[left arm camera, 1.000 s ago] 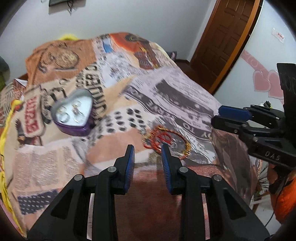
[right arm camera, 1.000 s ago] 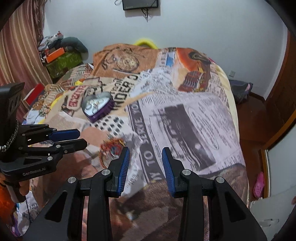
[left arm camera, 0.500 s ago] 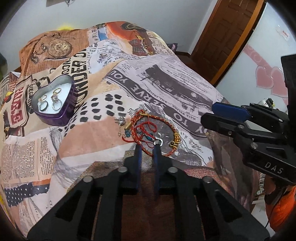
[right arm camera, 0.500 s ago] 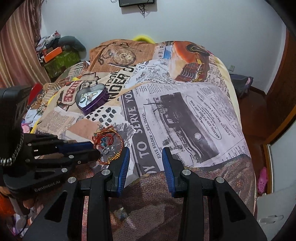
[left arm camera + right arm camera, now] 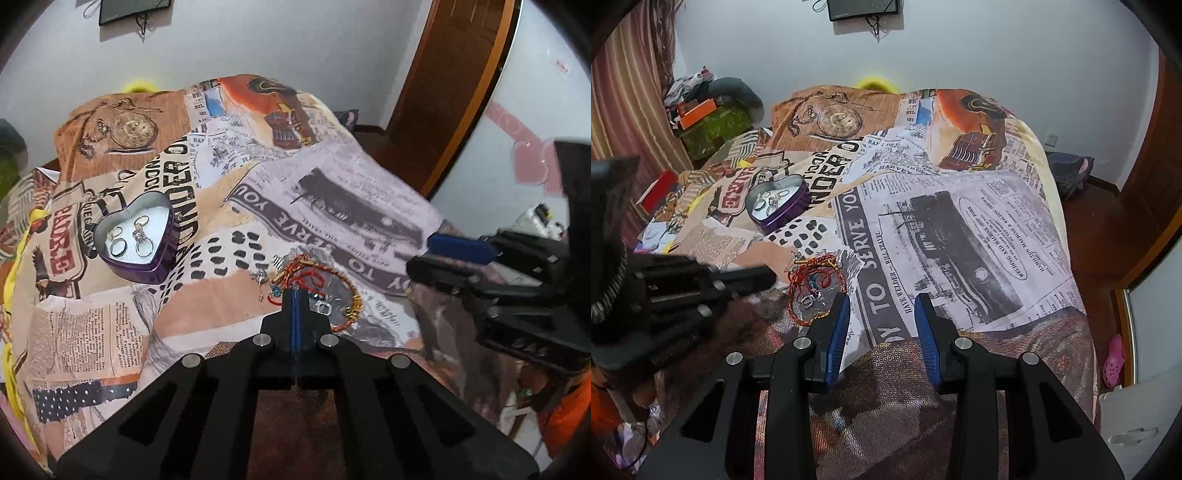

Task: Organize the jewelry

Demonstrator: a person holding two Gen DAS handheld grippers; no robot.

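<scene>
Two grippers are working over a bed covered in a newsprint-patterned blanket (image 5: 960, 229). Nearest, the left gripper (image 5: 295, 295) is sitting clenched at the tangle of red-and-gold bracelets (image 5: 317, 280); whether it is pinching a strand cannot be told. The right gripper (image 5: 881, 325) is hovering released beside it. Farther left, a purple heart-shaped tin (image 5: 162, 254) is holding several rings (image 5: 142, 236).

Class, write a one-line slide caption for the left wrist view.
Left claw shut at the tangled red bracelets on the newspaper-print bedspread, the ring-filled heart tin waiting beyond.
</scene>
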